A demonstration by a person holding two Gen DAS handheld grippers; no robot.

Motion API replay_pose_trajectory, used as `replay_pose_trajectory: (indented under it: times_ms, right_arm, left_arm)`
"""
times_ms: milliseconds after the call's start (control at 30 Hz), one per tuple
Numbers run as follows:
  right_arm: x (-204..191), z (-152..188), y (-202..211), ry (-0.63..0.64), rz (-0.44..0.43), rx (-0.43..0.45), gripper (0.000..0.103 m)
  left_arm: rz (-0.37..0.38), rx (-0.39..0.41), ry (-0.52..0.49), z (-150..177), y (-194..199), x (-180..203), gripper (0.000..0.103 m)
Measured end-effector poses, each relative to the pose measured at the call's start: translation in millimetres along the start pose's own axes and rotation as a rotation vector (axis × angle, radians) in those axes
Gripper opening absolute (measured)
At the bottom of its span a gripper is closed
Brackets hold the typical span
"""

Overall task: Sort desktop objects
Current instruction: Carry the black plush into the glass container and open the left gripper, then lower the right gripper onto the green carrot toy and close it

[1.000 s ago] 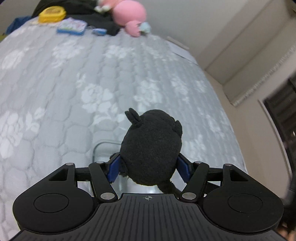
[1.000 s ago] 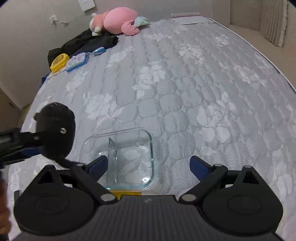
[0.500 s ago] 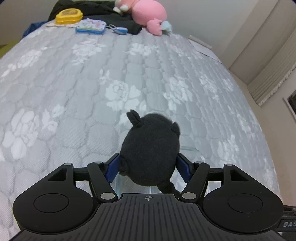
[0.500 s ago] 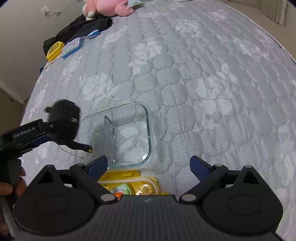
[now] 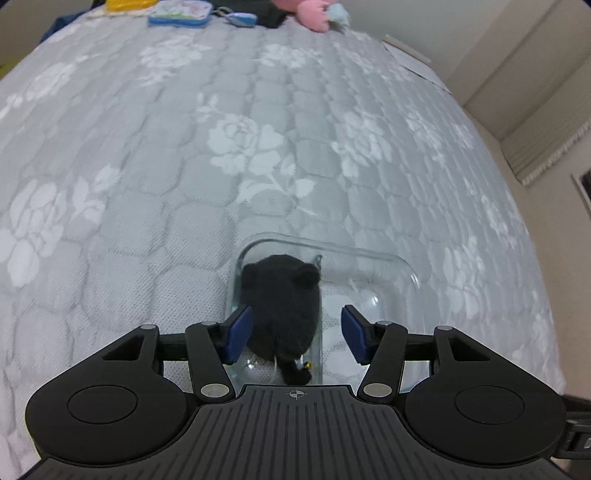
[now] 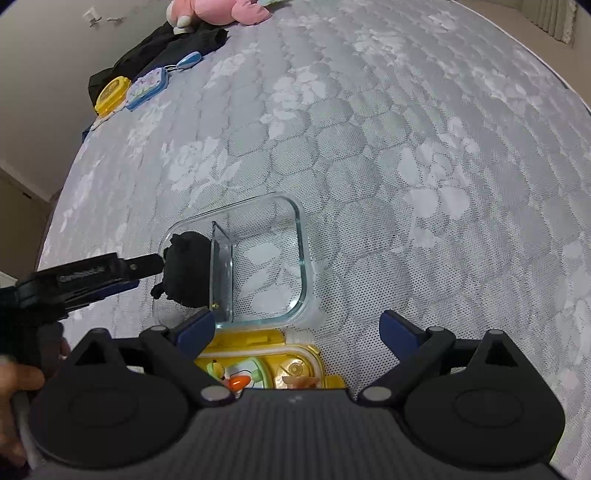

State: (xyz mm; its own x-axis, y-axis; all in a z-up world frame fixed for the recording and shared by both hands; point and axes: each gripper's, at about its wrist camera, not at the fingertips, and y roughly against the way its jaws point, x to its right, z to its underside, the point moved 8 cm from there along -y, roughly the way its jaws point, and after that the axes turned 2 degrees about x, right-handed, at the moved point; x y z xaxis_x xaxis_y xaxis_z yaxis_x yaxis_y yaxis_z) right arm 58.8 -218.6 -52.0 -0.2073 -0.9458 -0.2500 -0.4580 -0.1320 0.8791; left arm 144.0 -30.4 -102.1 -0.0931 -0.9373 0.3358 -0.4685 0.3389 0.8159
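Note:
A black plush toy [image 5: 282,301] lies in the left compartment of a clear glass container [image 5: 402,271] with a glass divider. My left gripper [image 5: 297,330] is open just above it, its blue pads apart from the toy. In the right wrist view the toy [image 6: 188,267] sits left of the divider in the container [image 6: 301,254], with the left gripper [image 6: 140,271] beside it. My right gripper [image 6: 297,326] is open and empty, hovering at the container's near edge over a yellow lid [image 6: 266,365].
The container rests on a grey quilted mattress [image 6: 406,147]. At the far end lie a pink plush [image 6: 221,9], black cloth [image 6: 170,46], a yellow case [image 6: 112,94] and a blue case [image 6: 147,88]. The mattress edge drops off at right [image 5: 517,206].
My left gripper carried the black plush down into the glass container's left compartment and opened, letting it go. My right gripper moved closer to the container, bringing the yellow lid into view.

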Motion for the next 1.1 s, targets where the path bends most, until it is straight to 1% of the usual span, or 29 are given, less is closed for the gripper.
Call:
replay_pose_trajectory:
  times_ms: [67,133,200,233,300,333,400,433,467,533,600,633,667,700,733,767,800,867,900,933,967,1033,1100]
  right_arm:
    - [-1.8,1.5,1.0,0.013,-0.010,0.001,0.096]
    - [-1.9,2.9,1.4,0.024,-0.007,0.000,0.096]
    - [0.2,4.4,0.6,0.030,0.002,-0.004,0.096]
    - [1.4,5.1,0.1,0.033,0.006,-0.007,0.096]
    - [5.1,5.8,-2.2,0.028,0.012,-0.015,0.096]
    - [6.8,6.0,-3.3,0.026,0.014,-0.017,0.096]
    - [9.4,6.5,-5.5,0.025,0.016,-0.021,0.096]
    - [10.3,6.7,-6.7,0.026,0.016,-0.022,0.096]
    - [10.1,6.7,-7.6,0.027,0.018,-0.024,0.096]
    - [7.4,7.0,-8.5,0.033,0.016,-0.025,0.095]
    - [2.7,7.4,-8.4,0.043,0.009,-0.024,0.092]
    - [-0.7,7.2,-7.0,0.055,0.009,-0.014,0.090]
    - [-5.5,6.6,-4.8,0.070,0.011,-0.001,0.088]
    - [-11.1,5.9,-1.9,0.087,0.013,0.017,0.088]
    - [-16.8,5.1,0.9,0.104,0.015,0.034,0.085]
    - [-22.7,4.5,3.9,0.121,0.015,0.052,0.083]
    - [-30.6,5.1,6.9,0.136,0.005,0.063,0.083]
    - [-46.0,7.9,11.1,0.159,-0.023,0.074,0.081]
    - [-53.5,10.0,12.5,0.168,-0.040,0.074,0.080]
    - [-59.8,11.9,12.9,0.178,-0.051,0.071,0.080]
    - [-66.2,14.3,12.8,0.194,-0.056,0.065,0.080]
    - [-77.8,21.4,7.9,0.234,-0.052,0.040,0.080]
    - [-86.5,28.9,-0.1,0.269,-0.054,0.000,0.082]
  left_arm:
    - [0.017,-0.004,0.000,0.1,-6.9,2.4,0.058]
    - [0.047,-0.033,0.018,0.8,-18.1,5.6,0.058]
    - [0.034,-0.063,0.011,2.7,-31.0,9.0,0.058]
    - [0.012,-0.066,-0.009,3.6,-36.4,11.1,0.059]
    - [-0.029,-0.054,-0.080,4.7,-42.2,18.3,0.066]
    - [-0.035,-0.059,-0.109,6.2,-44.2,22.6,0.072]
    - [-0.053,-0.056,-0.166,11.3,-44.4,29.8,0.073]
    - [-0.053,-0.058,-0.181,13.2,-43.0,31.4,0.071]
    - [-0.043,-0.065,-0.176,14.6,-40.1,31.5,0.068]
    - [0.003,-0.089,-0.125,16.7,-29.5,28.3,0.063]
    - [0.039,-0.106,-0.079,20.1,-11.5,23.2,0.063]
    - [0.040,-0.107,-0.073,22.0,-1.9,20.9,0.063]
    - [0.028,-0.110,-0.072,25.0,9.3,17.6,0.065]
    - [0.000,-0.121,-0.069,29.6,21.5,12.3,0.066]
    - [-0.029,-0.136,-0.057,31.4,31.4,6.2,0.069]
    - [-0.054,-0.156,-0.035,33.7,41.3,-0.9,0.074]
    - [-0.066,-0.177,-0.001,37.4,51.7,-8.5,0.075]
    - [-0.060,-0.202,0.037,45.0,66.9,-16.9,0.080]
    - [-0.070,-0.206,0.027,50.6,73.4,-20.0,0.083]
    - [-0.082,-0.207,0.014,56.2,79.5,-22.9,0.090]
    - [-0.106,-0.207,-0.014,60.6,82.4,-24.9,0.094]
    - [-0.147,-0.212,-0.075,67.2,84.2,-26.8,0.094]
    - [-0.163,-0.216,-0.104,70.1,81.1,-29.1,0.094]
